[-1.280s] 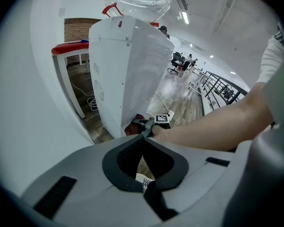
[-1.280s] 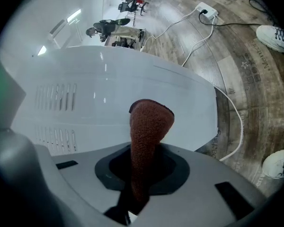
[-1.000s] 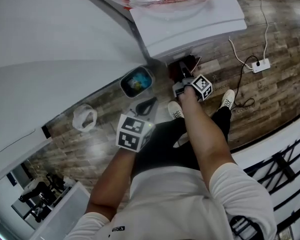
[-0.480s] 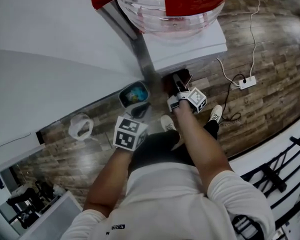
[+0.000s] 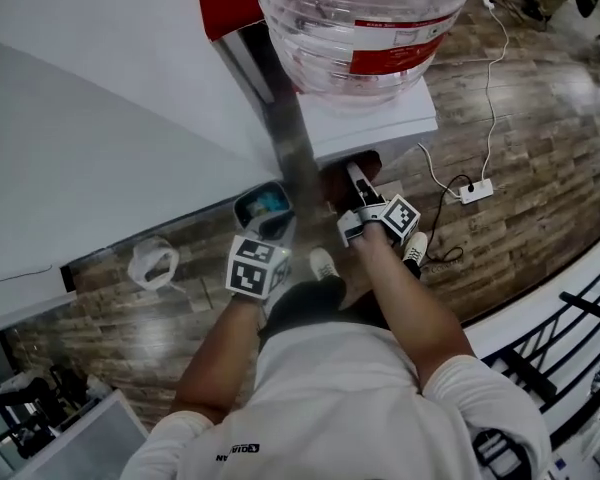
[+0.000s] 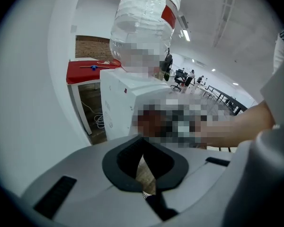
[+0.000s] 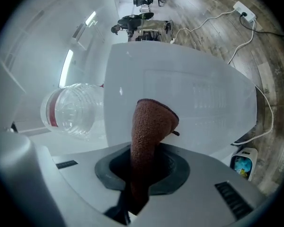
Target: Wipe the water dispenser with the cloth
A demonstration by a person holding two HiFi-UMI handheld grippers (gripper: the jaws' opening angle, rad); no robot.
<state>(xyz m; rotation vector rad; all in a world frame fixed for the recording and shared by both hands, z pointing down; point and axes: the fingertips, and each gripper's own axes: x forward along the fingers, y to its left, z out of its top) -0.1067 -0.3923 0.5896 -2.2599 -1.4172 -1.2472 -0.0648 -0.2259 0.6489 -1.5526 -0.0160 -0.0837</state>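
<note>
Wood floor [image 5: 540, 118]. Water dispenser [image 7: 180, 93], bottle [image 7: 73, 110] on top. Brown cloth [image 7: 149, 136] clamped in right gripper [image 7: 139, 174], near dispenser front. Left gripper [image 6: 144, 167] pinched together, empty.

Bin [image 5: 265, 206], power strip [image 5: 475, 190], plastic bag [image 5: 152, 263]

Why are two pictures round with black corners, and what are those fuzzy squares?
Left and right gripper views: a wide lens bends the water dispenser and bottle and darkens the corners. Left gripper view: the squares were laid over the picture to hide faces. Head view: no black corners, fairly sharp.
</note>
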